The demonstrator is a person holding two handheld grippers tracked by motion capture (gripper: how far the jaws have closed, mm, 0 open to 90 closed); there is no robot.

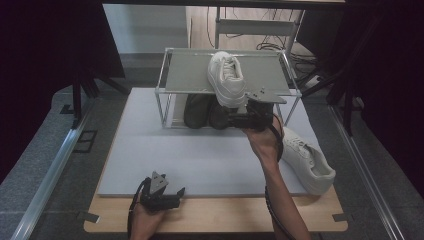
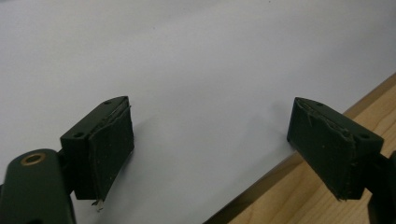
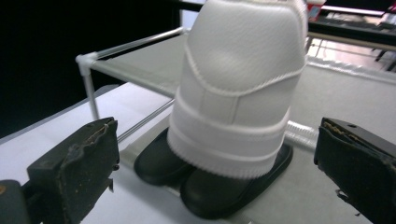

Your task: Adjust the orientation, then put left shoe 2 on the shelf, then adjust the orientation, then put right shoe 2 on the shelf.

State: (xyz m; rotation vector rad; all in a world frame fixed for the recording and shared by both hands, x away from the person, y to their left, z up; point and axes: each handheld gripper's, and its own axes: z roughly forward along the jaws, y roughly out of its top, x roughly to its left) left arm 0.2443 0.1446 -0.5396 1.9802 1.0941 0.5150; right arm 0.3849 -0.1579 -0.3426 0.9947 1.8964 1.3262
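Left gripper [image 1: 176, 192] rests at the near edge of the table, over the seam where the grey mat [image 1: 200, 160] meets the bare wooden table [image 1: 225, 217]; jaws spread wide with nothing between them, as its own view confirms. It looks idle for this step. At centre, the shoe rack [image 1: 172, 75] stands at the far end of the mat. One white sneaker [image 1: 226, 77] sits on the top shelf, its heel overhanging the front rail. A pair of dark shoes [image 1: 205, 112] lies on the mat under that shelf. Right gripper [image 1: 231, 120] is held just in front of the sneaker's heel, jaws parted to either side of it, not touching so far as the right gripper view shows. Judgement: this sneaker counts as placed, with perhaps a nudge needed to seat it fully on the shelf. Further right, a second white sneaker [image 1: 307, 160] lies on the mat's near right corner, well apart from the rack. Judgement: roughly half done; what remains is to pick up the second sneaker and set it on the shelf beside the first.
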